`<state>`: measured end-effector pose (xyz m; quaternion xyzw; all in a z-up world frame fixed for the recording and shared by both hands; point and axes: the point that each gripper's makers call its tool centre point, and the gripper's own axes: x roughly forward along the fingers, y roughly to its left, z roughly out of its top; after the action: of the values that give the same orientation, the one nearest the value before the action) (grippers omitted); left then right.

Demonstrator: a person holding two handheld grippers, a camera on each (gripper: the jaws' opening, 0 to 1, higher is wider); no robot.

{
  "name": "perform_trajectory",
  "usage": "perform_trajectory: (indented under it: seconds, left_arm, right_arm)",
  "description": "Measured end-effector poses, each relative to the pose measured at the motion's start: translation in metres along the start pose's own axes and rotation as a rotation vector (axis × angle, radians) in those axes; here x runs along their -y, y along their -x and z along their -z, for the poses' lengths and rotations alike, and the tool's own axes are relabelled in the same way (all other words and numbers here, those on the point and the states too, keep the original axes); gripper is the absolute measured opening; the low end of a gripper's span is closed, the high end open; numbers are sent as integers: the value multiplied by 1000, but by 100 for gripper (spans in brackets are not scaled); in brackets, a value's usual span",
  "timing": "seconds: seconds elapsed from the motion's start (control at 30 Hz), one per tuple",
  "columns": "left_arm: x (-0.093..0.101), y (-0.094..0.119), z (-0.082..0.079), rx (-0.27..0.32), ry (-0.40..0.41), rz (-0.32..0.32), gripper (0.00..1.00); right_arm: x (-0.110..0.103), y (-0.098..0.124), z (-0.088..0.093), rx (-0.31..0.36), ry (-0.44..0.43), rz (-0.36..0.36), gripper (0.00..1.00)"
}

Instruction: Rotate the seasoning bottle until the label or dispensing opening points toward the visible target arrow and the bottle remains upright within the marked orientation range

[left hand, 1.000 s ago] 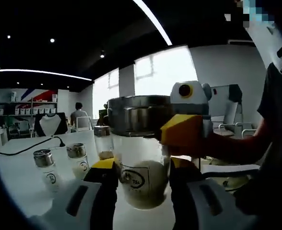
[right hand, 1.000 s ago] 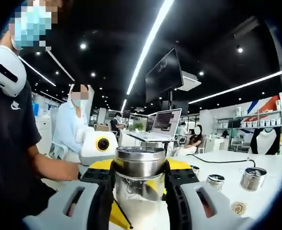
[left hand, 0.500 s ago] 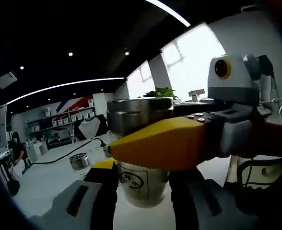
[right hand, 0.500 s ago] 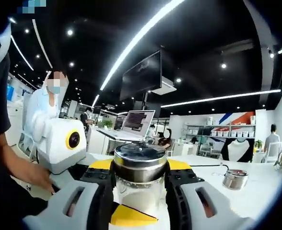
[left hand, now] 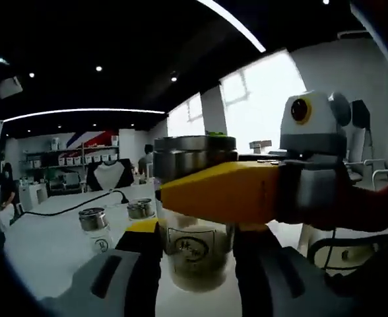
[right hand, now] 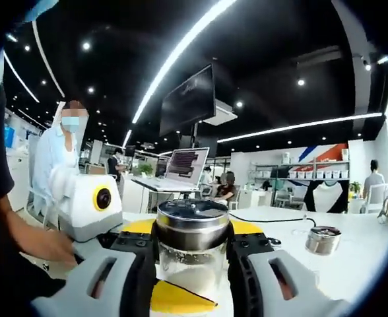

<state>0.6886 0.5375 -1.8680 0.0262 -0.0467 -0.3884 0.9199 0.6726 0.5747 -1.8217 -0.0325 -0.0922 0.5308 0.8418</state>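
The white desk (left hand: 42, 244) carries the upright seasoning bottle (left hand: 195, 247), with two spare shakers (left hand: 95, 228) well apart behind it. The left claw (left hand: 195, 264) clamps the glass body, apparently to steady it. The right claw (right hand: 193, 247) clamps just under the steel cap (right hand: 193, 221), presumably for turning.

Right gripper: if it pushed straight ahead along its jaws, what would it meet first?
The seasoning bottle already sits between the jaws of the right tool, so that blocks it first. Beyond it lies the left tool, though depth there is hard to judge.
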Motion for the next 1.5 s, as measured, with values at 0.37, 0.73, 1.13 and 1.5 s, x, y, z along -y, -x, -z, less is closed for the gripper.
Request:
perform_trajectory:
  seconds: [0.37, 0.73, 1.13, 1.5]
  left_arm:
    - [27, 8, -3, 39, 116, 255, 44]
    - [18, 0, -3, 24, 77, 118, 44]
    - [-9, -1, 2, -20, -57, -154, 44]
    - [-12, -2, 7, -33, -87, -176, 44]
  right_arm:
    - [-16, 15, -5, 46, -188, -223, 38]
    - [-12, 14, -6, 55, -118, -196, 38]
    - [-2, 1, 0, 40, -44, -4, 38]
    - [1, 1, 6, 4, 19, 106, 38]
